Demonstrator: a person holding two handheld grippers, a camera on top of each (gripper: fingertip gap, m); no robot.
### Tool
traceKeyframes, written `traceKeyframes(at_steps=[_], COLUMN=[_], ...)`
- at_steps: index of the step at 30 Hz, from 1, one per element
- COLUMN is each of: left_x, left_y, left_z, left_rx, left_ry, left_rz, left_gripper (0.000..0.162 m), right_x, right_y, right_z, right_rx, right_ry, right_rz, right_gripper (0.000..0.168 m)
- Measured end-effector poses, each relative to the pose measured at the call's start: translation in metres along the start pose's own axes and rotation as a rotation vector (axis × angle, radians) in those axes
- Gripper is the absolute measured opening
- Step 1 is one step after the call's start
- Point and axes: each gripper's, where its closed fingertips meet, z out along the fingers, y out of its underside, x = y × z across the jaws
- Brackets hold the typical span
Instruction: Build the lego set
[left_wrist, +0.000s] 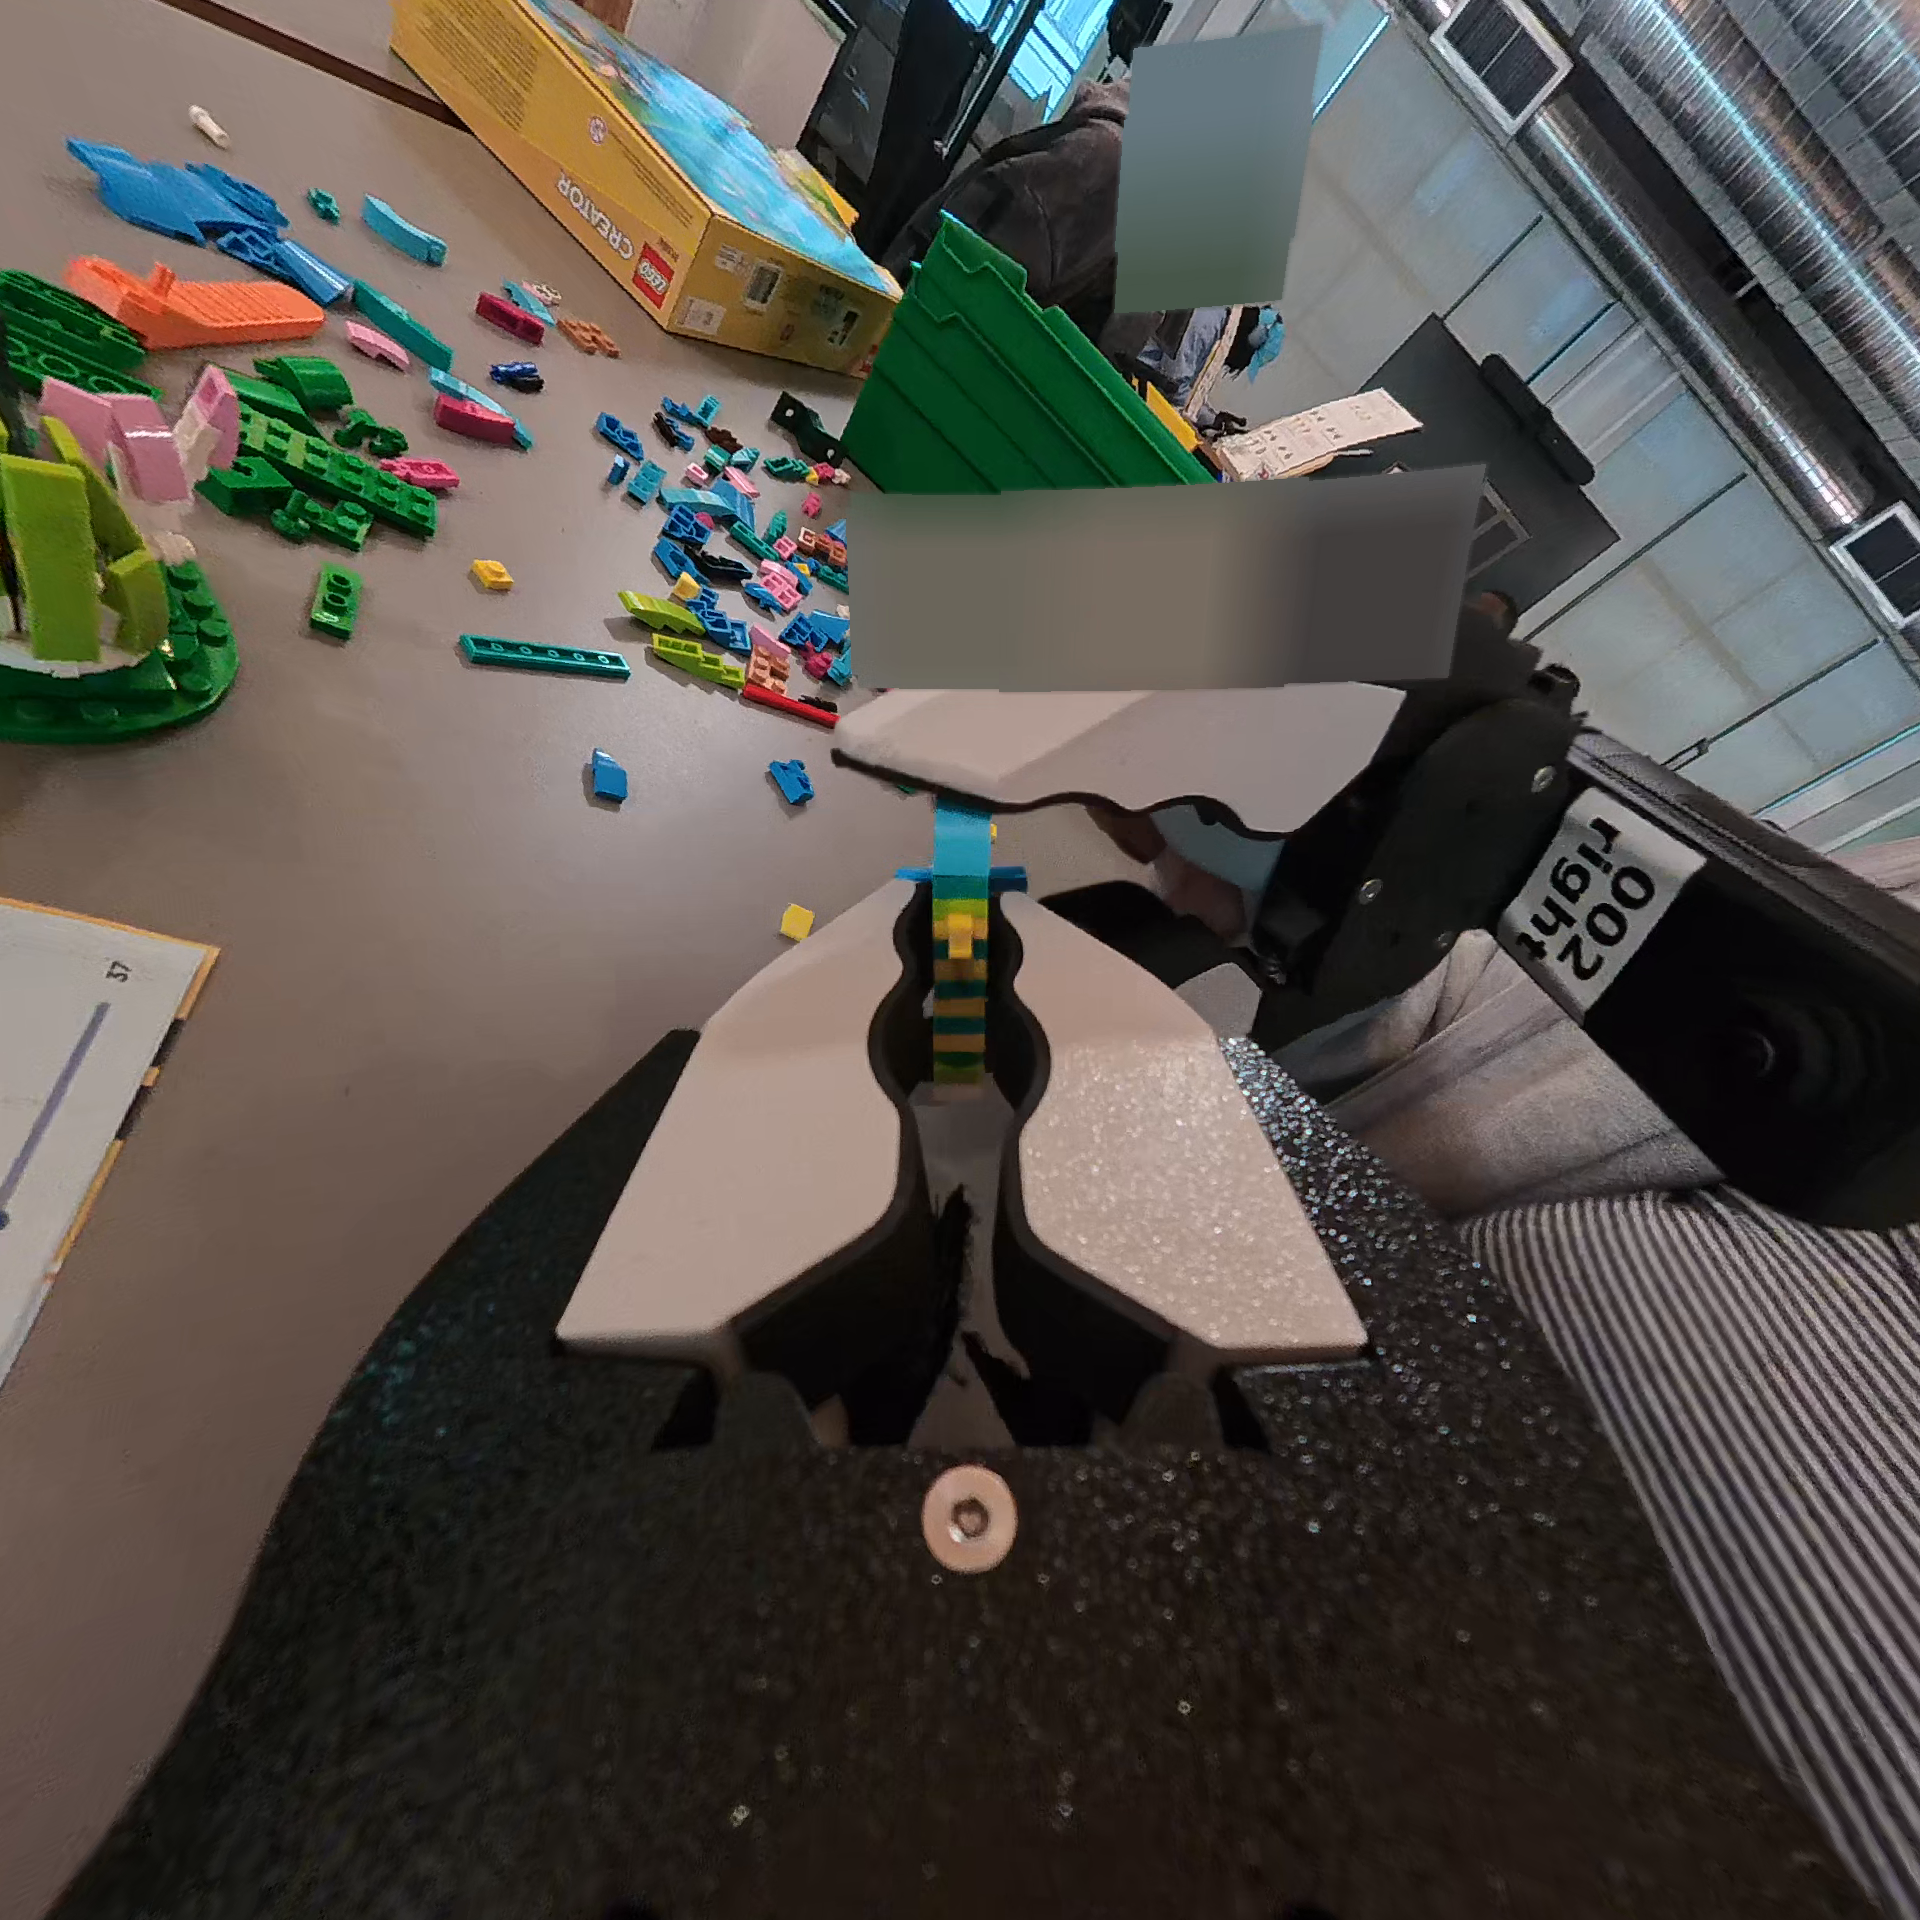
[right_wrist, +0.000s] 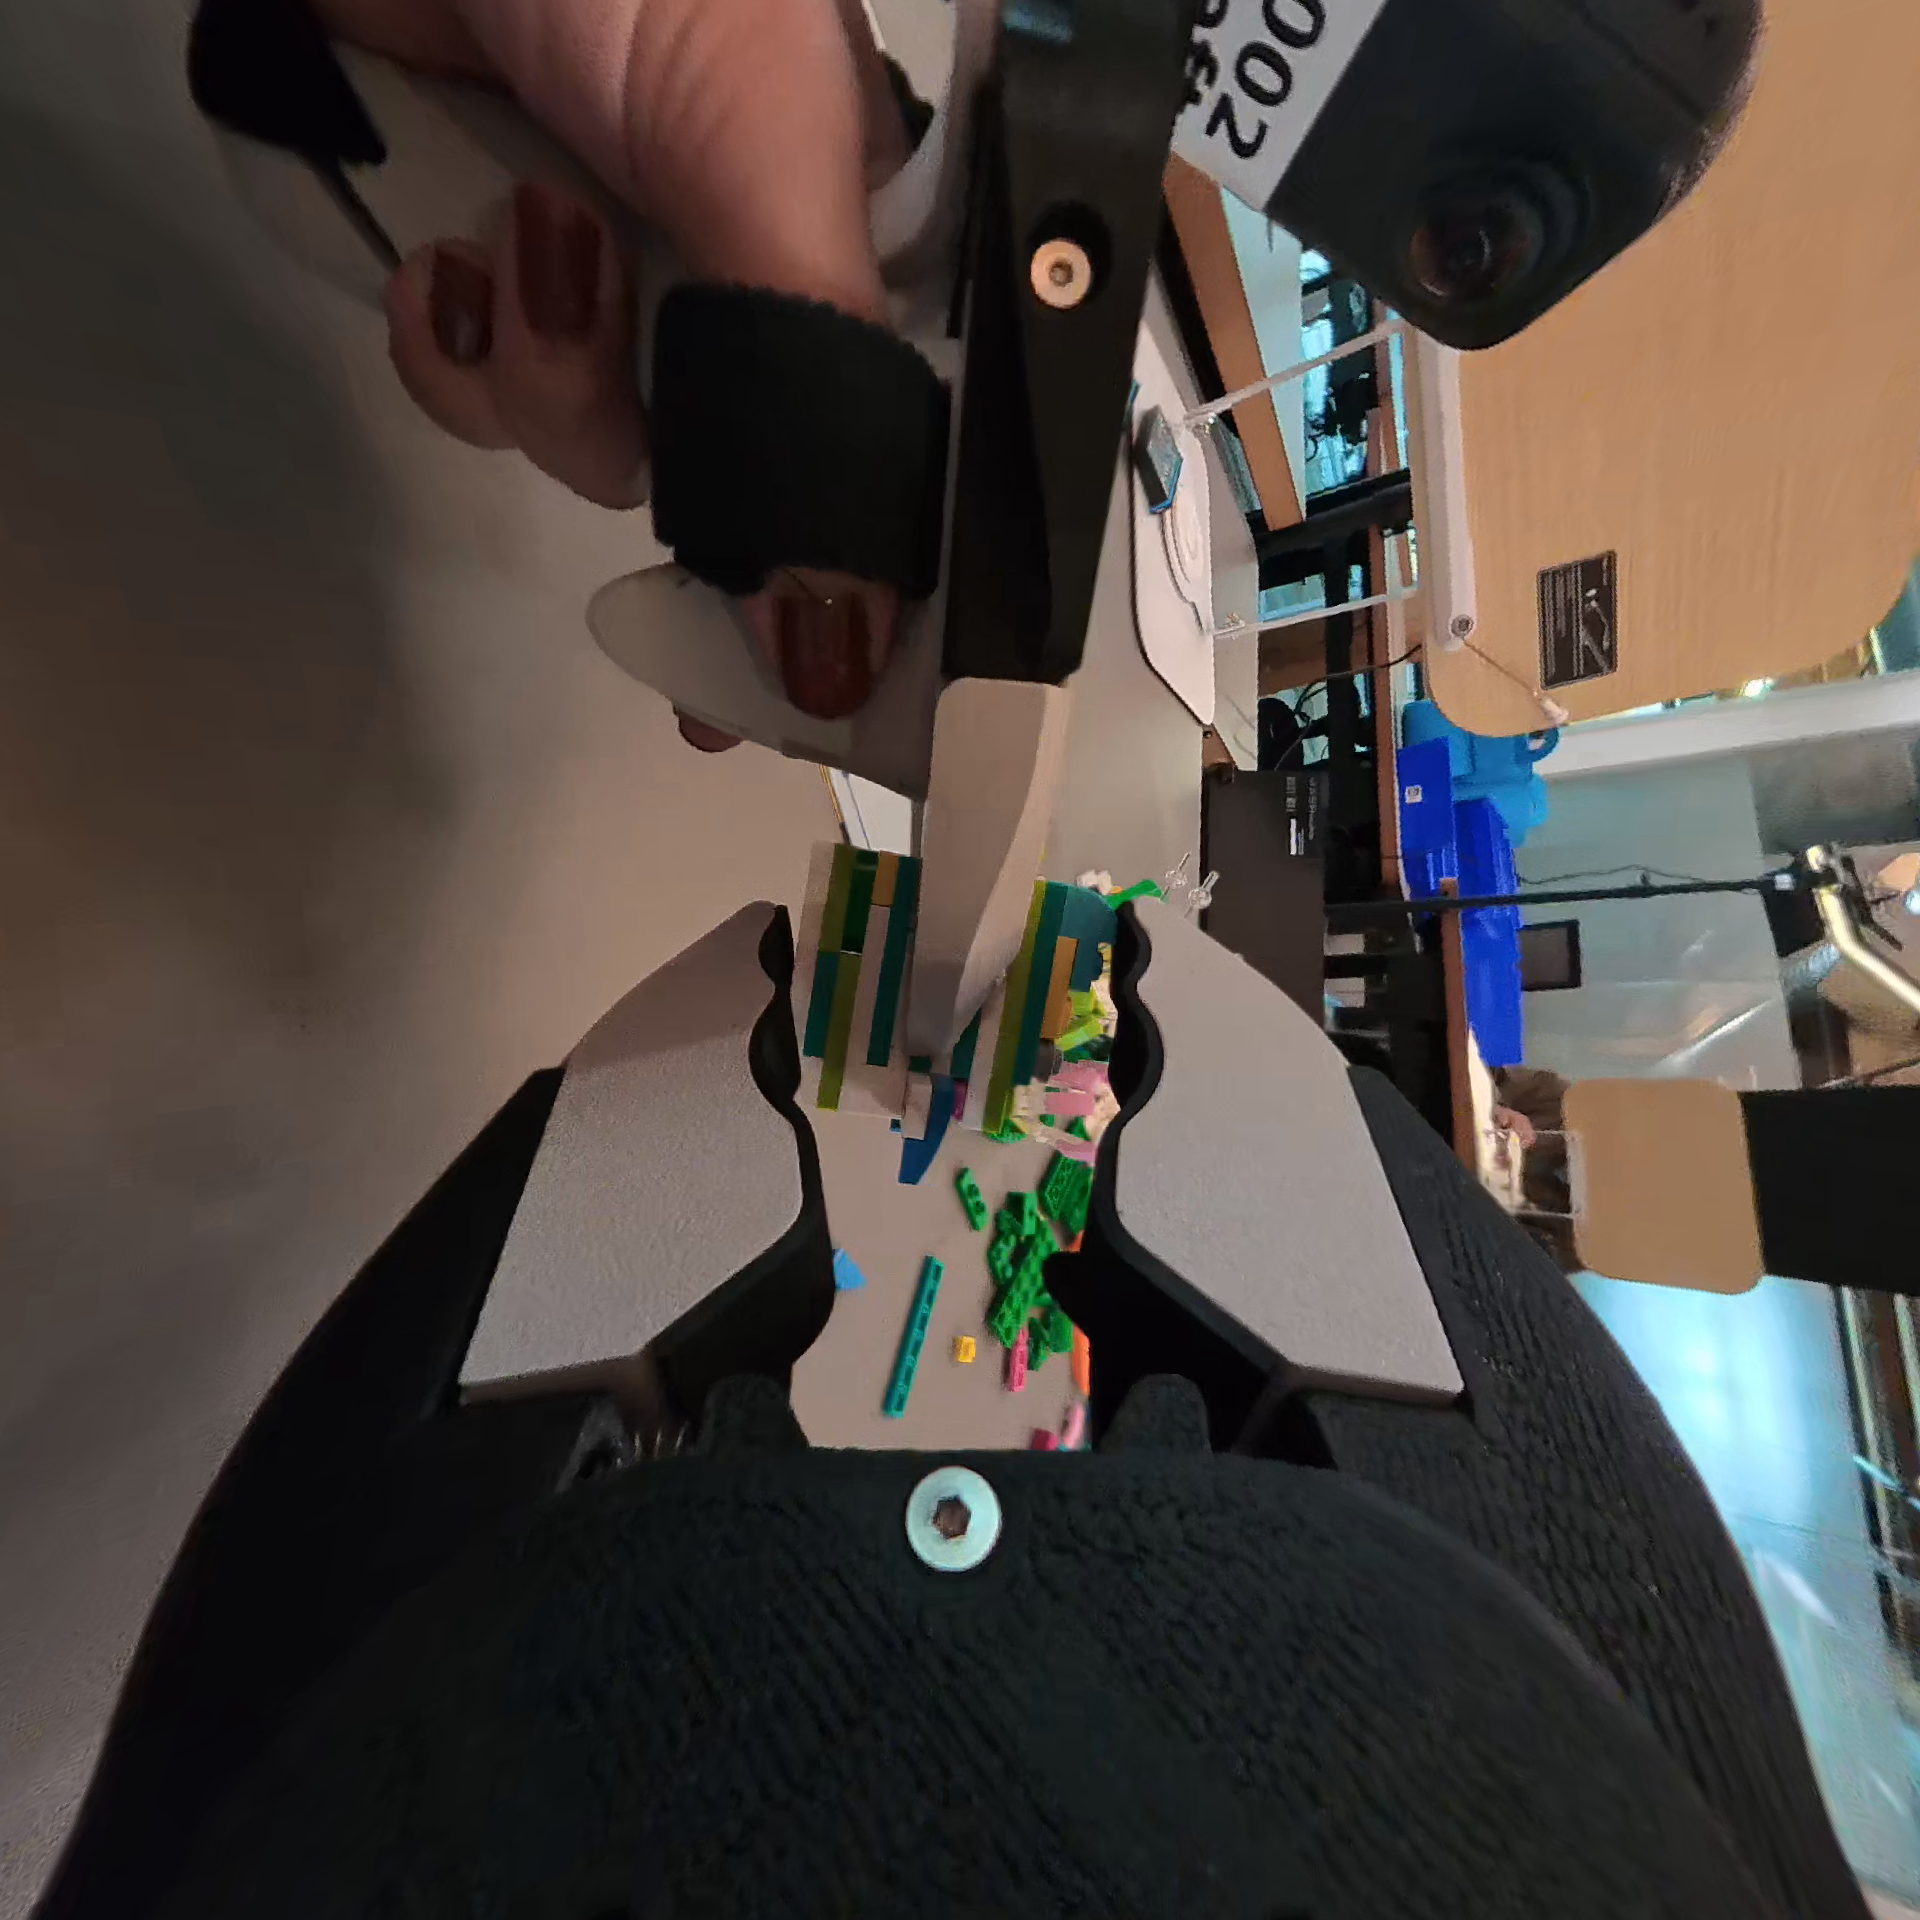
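Room: a big open workspace with glazed walls and silver ducting (left_wrist: 1704, 156) overhead; a seated person in a dark hoodie (left_wrist: 1039, 197) beyond the desk

Desk: grey desk (left_wrist: 416, 935), well littered; yellow set box (left_wrist: 665, 197) at the far side, instruction booklet (left_wrist: 73, 1101) at my near left, a green round-based model (left_wrist: 94, 623) at the left edge, loose bricks (left_wrist: 727, 561) spread between

Left claw: my left claw (left_wrist: 961, 940) is clamped on a striped sub-assembly (left_wrist: 958, 997), held up off the desk, its light blue end poking out past my tips

Right claw: my right claw (right_wrist: 951, 997) has its jaws parted around the same striped block (right_wrist: 862, 987), one finger against its side; whether it is squeezing I cannot tell

Step, as I judge it: seating or adjusting a part on the held block

Doing it well: I keep the left grip firm and square, press along the stud axis with the right, and ease in slowly so thin layers do not shear

Risk: a twist could pop plates off
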Motion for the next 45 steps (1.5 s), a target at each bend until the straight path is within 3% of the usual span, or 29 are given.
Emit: traceKeyframes(at_steps=[4,7,10,14,16,19,22,31,39,45], left_x=[-0.009,-0.020,-0.026,-0.028,-0.026,-0.014,-0.005,0.000,0.002,0.002], left_y=[-0.001,-0.010,-0.021,-0.027,-0.024,-0.008,0.003,0.010,0.013,0.013], left_z=[-0.006,-0.019,-0.028,-0.025,-0.019,-0.008,-0.003,-0.003,-0.002,-0.002], left_rx=[0.031,0.094,0.144,0.175,0.165,0.101,0.056,0.039,0.019,0.021], left_ry=[-0.057,-0.118,-0.171,-0.214,-0.211,-0.103,-0.038,0.008,0.021,0.027], left_rz=[0.077,0.158,0.261,0.413,0.471,0.525,0.582,0.648,0.658,0.655], left_gripper=[0.008,0.008,0.008,0.008,0.008,0.008,0.008,0.008,0.008,0.008], right_x=[0.006,0.023,0.036,0.001,-0.025,-0.057,-0.060,-0.064,-0.070,-0.071], right_y=[0.007,0.037,0.076,0.085,0.083,0.079,0.090,0.097,0.098,0.096], right_z=[-0.012,-0.033,-0.049,-0.052,-0.049,-0.047,-0.038,-0.034,-0.029,-0.028], right_rx=[0.031,0.000,-0.039,-0.070,-0.117,-0.144,-0.185,-0.157,-0.152,-0.162], right_ry=[-0.030,-0.075,-0.081,-0.314,-0.414,-0.536,-0.553,-0.775,-0.854,-0.897], right_rz=[0.132,0.433,0.813,1.139,1.066,0.752,0.569,0.403,0.280,0.299], right_gripper=[0.064,0.064,0.044,0.027,0.024,0.023,0.013,0.015,0.014,0.012])
